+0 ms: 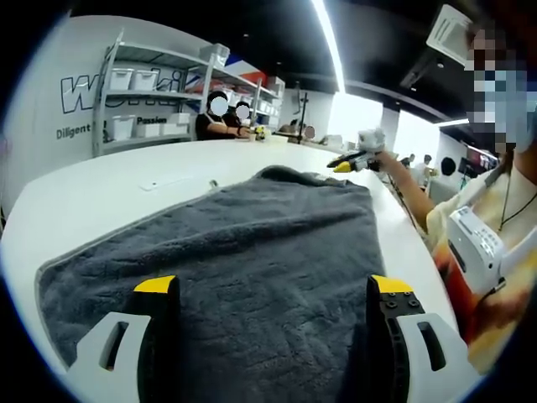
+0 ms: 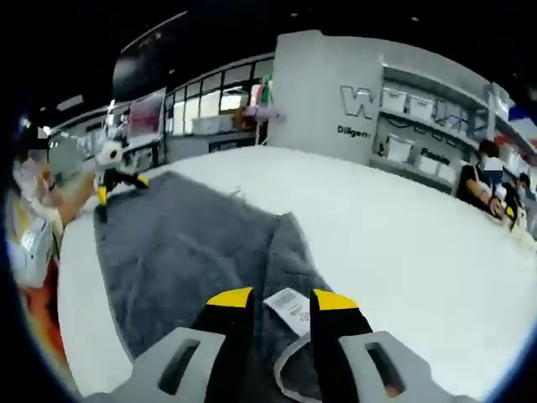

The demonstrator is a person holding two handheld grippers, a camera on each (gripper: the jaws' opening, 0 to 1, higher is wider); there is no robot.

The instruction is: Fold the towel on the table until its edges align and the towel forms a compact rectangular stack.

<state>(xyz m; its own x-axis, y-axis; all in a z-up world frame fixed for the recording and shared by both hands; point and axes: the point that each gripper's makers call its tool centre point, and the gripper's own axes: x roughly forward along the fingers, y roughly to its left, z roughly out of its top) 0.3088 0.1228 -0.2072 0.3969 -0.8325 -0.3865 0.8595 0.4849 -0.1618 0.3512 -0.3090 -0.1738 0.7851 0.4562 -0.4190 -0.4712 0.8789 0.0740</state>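
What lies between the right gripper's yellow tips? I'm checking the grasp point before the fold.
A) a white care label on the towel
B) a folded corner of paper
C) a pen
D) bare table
A: in the right gripper view a white label on the grey towel sits between the right gripper tips.

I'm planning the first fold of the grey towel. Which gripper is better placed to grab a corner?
Probably the right gripper: its jaws straddle the towel edge at the white label. The left gripper hovers open above the towel's middle, away from any corner.
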